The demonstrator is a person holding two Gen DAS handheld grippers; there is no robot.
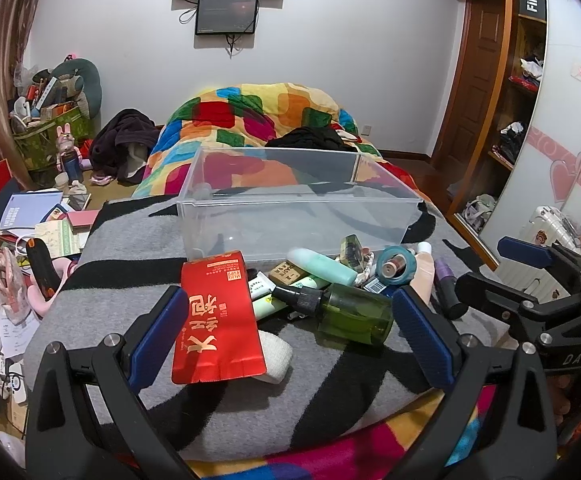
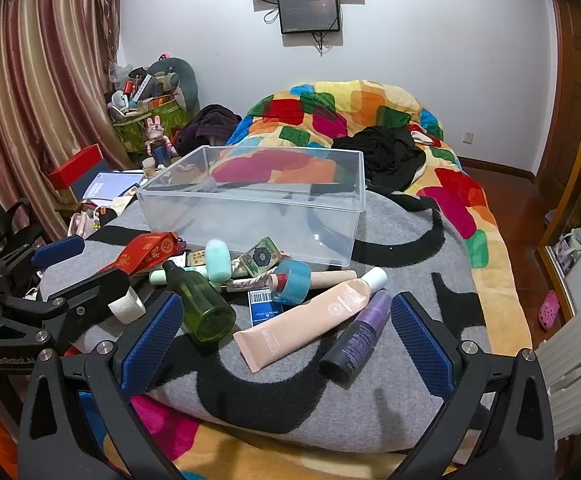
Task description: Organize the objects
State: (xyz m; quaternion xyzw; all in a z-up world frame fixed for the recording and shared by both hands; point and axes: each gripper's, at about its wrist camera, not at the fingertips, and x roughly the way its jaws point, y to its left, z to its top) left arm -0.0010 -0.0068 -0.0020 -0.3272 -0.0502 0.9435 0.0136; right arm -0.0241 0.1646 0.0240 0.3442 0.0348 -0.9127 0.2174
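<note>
A clear plastic bin (image 1: 250, 216) (image 2: 194, 204) stands empty on a grey and black blanket (image 1: 138, 240). In front of it lies a heap of small items. A red packet (image 1: 216, 316) (image 2: 146, 252) and a green spray bottle (image 1: 350, 312) (image 2: 200, 304) lie between the fingers of my left gripper (image 1: 290, 328), which is open above them. My right gripper (image 2: 286, 328) is open over a peach tube (image 2: 306, 320) and a purple bottle (image 2: 356, 336). A mint bottle (image 1: 322, 266), blue tape roll (image 2: 290, 280) and white gauze roll (image 1: 276, 356) lie among them.
A bright patchwork quilt (image 2: 450, 184) with black clothes (image 2: 386, 152) covers the far bed. Books and boxes (image 1: 30, 208) clutter the floor at the left. A wooden wardrobe (image 1: 502, 92) stands at the right, and curtains (image 2: 38, 80) hang at the left.
</note>
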